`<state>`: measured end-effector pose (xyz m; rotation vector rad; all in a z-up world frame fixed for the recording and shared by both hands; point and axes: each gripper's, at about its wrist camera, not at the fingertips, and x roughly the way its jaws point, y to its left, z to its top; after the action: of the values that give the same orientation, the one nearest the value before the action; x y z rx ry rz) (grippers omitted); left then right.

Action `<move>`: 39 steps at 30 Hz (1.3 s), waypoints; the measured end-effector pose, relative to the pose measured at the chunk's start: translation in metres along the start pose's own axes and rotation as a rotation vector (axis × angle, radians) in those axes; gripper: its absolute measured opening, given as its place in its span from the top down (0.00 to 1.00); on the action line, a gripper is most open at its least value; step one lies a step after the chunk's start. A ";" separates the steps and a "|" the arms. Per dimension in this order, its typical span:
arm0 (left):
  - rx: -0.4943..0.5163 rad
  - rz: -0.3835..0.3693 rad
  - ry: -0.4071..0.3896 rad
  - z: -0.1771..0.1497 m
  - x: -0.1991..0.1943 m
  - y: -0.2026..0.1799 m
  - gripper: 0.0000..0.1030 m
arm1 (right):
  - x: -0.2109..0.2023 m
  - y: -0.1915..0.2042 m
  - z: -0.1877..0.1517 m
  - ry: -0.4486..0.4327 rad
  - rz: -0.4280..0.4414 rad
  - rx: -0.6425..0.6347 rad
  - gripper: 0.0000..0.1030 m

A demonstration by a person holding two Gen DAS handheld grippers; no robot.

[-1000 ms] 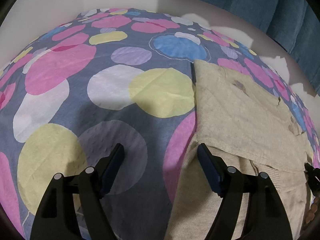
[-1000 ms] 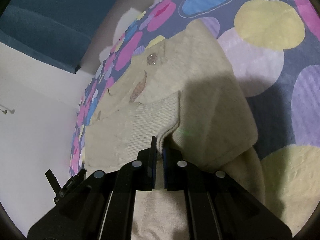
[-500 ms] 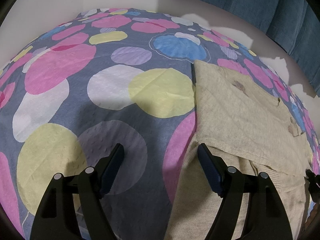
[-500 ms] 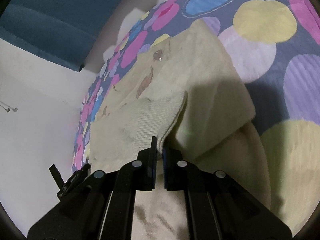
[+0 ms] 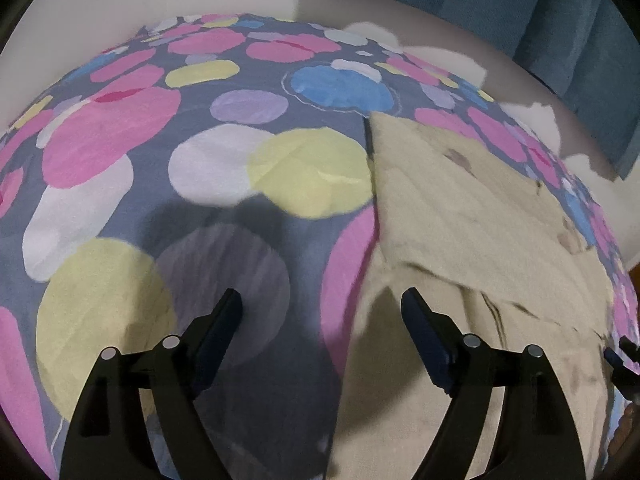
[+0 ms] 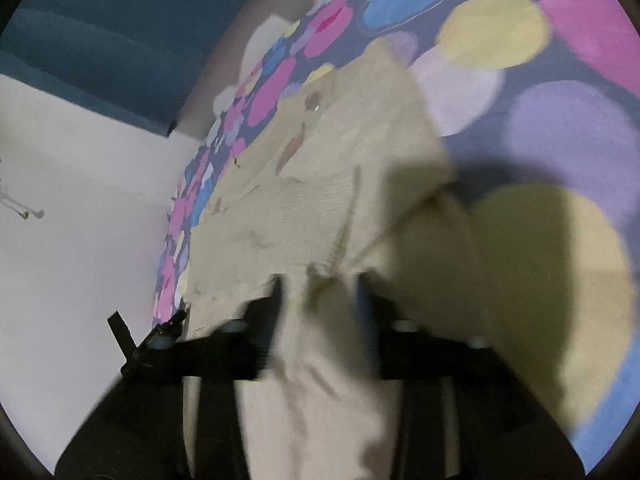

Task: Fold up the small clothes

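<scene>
A beige knit sweater (image 5: 460, 216) lies partly folded on a cloth with big coloured dots (image 5: 200, 168). My left gripper (image 5: 322, 312) is open and empty, low over the cloth at the sweater's left edge, its right finger over the beige fabric. In the right wrist view the sweater (image 6: 340, 184) fills the middle, with a ribbed sleeve cuff laid across it. My right gripper (image 6: 322, 284) is open, its jaws apart on either side of the loose beige fabric beneath it. This view is motion-blurred.
The dotted cloth (image 6: 560, 120) covers a rounded surface. A blue curtain (image 5: 560, 20) hangs behind, with a pale wall (image 6: 80, 200) beside it. A small dark clip-like part (image 6: 132, 336) sits at the cloth's edge.
My right gripper has opened and let go of the sleeve cuff, which now lies across the sweater. My left gripper has stayed open and barely shifted.
</scene>
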<state>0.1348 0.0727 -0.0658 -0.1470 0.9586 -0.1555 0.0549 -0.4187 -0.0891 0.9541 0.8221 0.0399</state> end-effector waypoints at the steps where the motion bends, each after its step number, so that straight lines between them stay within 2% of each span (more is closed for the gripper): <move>1: 0.003 -0.025 0.009 -0.004 -0.005 0.001 0.22 | -0.008 -0.005 -0.002 -0.009 -0.006 0.003 0.52; 6: 0.036 -0.165 0.061 -0.027 -0.027 0.011 0.22 | -0.061 -0.043 -0.022 -0.039 -0.031 0.061 0.46; 10: 0.047 -0.309 0.116 -0.052 -0.050 0.025 0.22 | -0.085 -0.060 -0.042 -0.018 0.042 0.091 0.46; 18: -0.082 -0.575 0.205 -0.098 -0.081 0.044 0.22 | -0.090 -0.045 -0.075 0.074 0.175 0.048 0.37; 21: -0.068 -0.647 0.232 -0.110 -0.089 0.040 0.22 | -0.088 -0.036 -0.086 0.104 0.202 0.016 0.34; 25: -0.027 -0.682 0.249 -0.121 -0.091 0.024 0.22 | -0.086 -0.026 -0.098 0.132 0.230 -0.016 0.32; 32: -0.020 -0.764 0.259 -0.127 -0.090 0.006 0.22 | -0.087 -0.014 -0.119 0.204 0.283 -0.051 0.31; 39: -0.023 -0.790 0.274 -0.134 -0.094 0.009 0.22 | -0.084 -0.002 -0.136 0.265 0.321 -0.064 0.31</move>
<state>-0.0283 0.0923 -0.0677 -0.5339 1.1332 -0.9093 -0.0917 -0.3553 -0.0814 1.0253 0.8971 0.4762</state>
